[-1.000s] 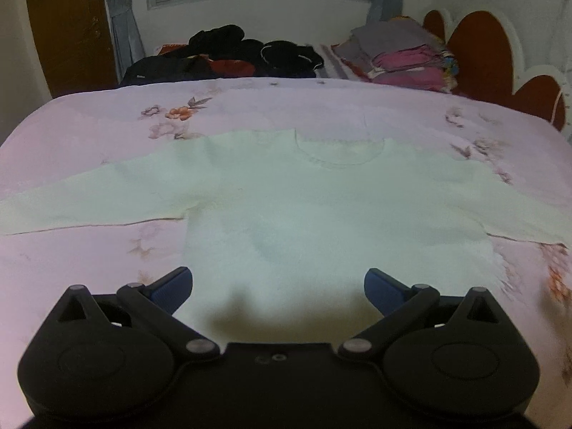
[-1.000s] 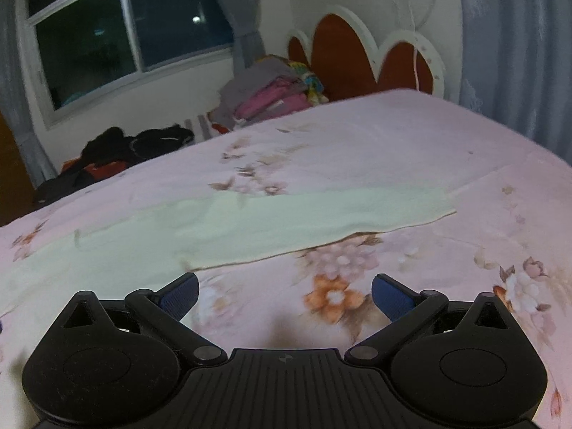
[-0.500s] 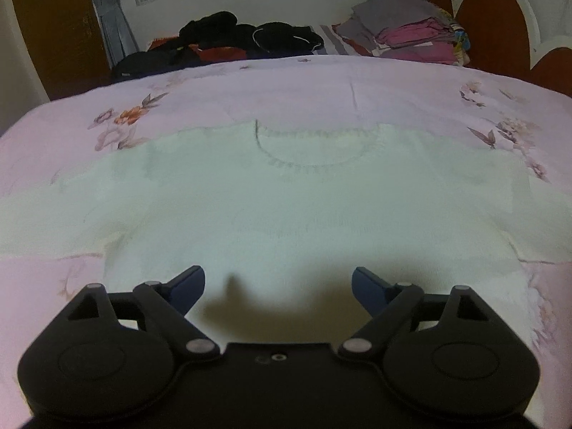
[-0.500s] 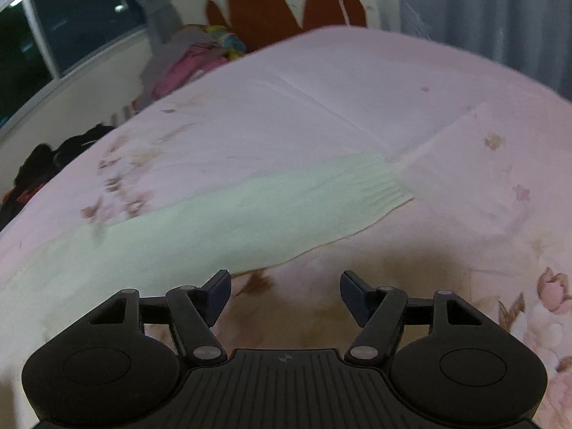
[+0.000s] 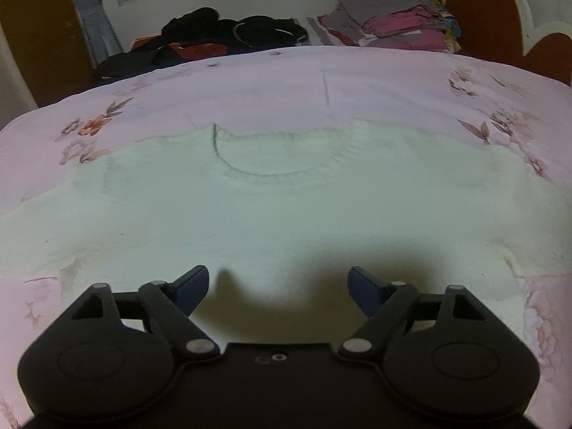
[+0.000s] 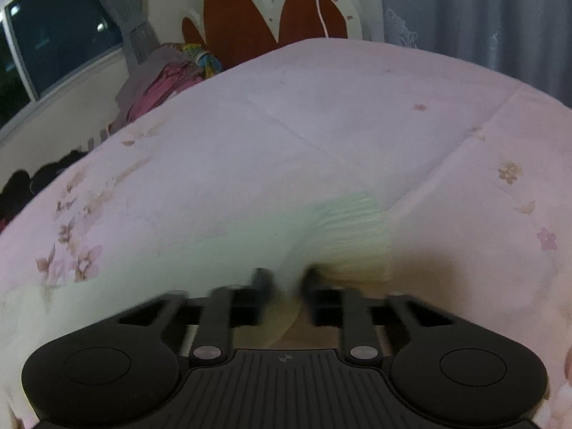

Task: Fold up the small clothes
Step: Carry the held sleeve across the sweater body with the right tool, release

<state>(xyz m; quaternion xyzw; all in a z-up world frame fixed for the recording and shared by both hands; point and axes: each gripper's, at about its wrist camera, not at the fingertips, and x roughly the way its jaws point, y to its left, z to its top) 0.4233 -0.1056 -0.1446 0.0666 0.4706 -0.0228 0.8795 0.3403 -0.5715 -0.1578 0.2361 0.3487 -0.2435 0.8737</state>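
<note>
two black grippers hang low over a cream knit sweater (image 5: 279, 211) spread flat on a pink floral bedsheet (image 5: 321, 89), its rounded ribbed neckline facing the far side of the bed. the left gripper (image 5: 278, 284) hovers over the sweater's body with its blue-tipped jaws parted, a wide gap between them and only its own shadow on the knit below; they have just been narrowing a little, with nothing pinched. the right gripper (image 6: 287, 279) has just been closing and its jaws now sit nearly together with the ribbed sleeve cuff (image 6: 343, 221) bunched into soft ridges at their tips, a strip of cream knit between them; motion blur smears the tips, so the exact contact is hard to make out. both sleeves run off the edges of the left view. beyond the bed lie a heap of dark clothes (image 5: 214, 35) and a folded stack (image 5: 393, 21) beside a scalloped brown headboard (image 5: 482, 7).
</note>
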